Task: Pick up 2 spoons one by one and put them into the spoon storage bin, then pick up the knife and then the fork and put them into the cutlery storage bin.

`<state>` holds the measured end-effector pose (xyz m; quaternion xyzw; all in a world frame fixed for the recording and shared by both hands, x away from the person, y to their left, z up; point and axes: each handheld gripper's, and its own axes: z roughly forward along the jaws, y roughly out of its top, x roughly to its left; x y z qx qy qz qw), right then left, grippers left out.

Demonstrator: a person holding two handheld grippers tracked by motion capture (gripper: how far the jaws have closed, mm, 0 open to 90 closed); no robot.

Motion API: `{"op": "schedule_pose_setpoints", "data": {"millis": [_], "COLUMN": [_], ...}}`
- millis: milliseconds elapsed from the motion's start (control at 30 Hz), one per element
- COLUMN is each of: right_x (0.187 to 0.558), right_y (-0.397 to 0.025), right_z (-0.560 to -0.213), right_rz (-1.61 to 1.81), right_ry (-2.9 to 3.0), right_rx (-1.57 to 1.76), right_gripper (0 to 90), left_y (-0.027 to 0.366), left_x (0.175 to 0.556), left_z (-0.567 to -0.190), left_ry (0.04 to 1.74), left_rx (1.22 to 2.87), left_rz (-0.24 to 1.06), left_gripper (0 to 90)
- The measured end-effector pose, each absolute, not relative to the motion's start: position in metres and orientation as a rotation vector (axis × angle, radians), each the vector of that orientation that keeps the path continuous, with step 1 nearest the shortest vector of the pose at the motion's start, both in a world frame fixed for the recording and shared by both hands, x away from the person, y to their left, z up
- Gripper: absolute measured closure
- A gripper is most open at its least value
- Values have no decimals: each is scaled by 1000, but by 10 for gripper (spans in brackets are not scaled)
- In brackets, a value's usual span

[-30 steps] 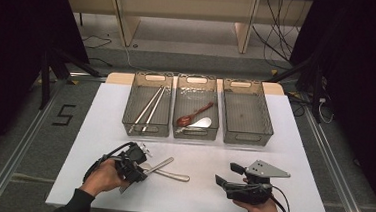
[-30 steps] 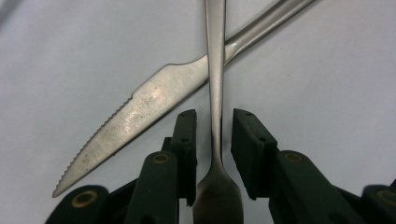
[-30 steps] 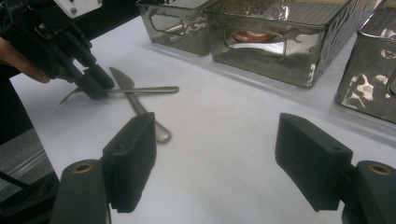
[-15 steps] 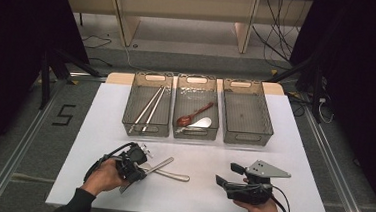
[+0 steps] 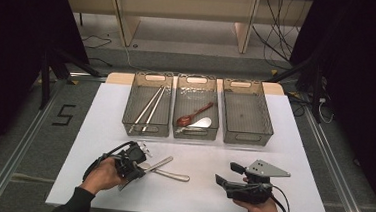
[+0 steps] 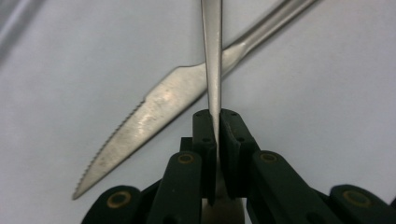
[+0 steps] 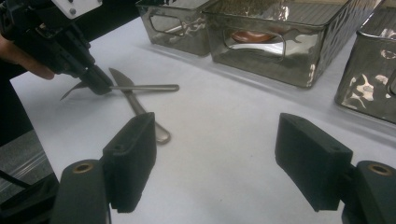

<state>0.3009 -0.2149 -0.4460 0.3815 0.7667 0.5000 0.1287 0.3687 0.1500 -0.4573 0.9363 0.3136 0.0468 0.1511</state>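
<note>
A thin metal utensil [image 6: 213, 56] sits clamped edge-on between the closed jaws of the left gripper [image 5: 132, 168], crossing over a serrated knife [image 6: 154, 112] on the white table [image 5: 194, 196] near its front edge. The right gripper [image 7: 224, 163] rests wide open, holding nothing.

Left tongs [image 5: 139, 169] gripping utensil [image 5: 156, 164].

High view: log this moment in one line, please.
left tongs shut on utensil handle | knife crossed beneath, on table | right tongs open, idle
</note>
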Motion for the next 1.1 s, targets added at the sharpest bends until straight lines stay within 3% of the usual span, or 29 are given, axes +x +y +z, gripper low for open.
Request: {"op": "schedule_pose_setpoints", "data": {"millis": [733,1100], "right_x": [302,300], "right_y": [-215,-216], "right_z": [-448,-448], "right_rz": [1452,1449], "right_ry": [2234,2231], "right_rx": [1118,1118], "right_gripper": [301,301], "left_y": [156,148], "left_x": [419,429], "left_z": [-460,-462], "left_ry": [739,642], "left_rx": [2744,2745], "left_rz": [278,274], "left_gripper": [845,842]}}
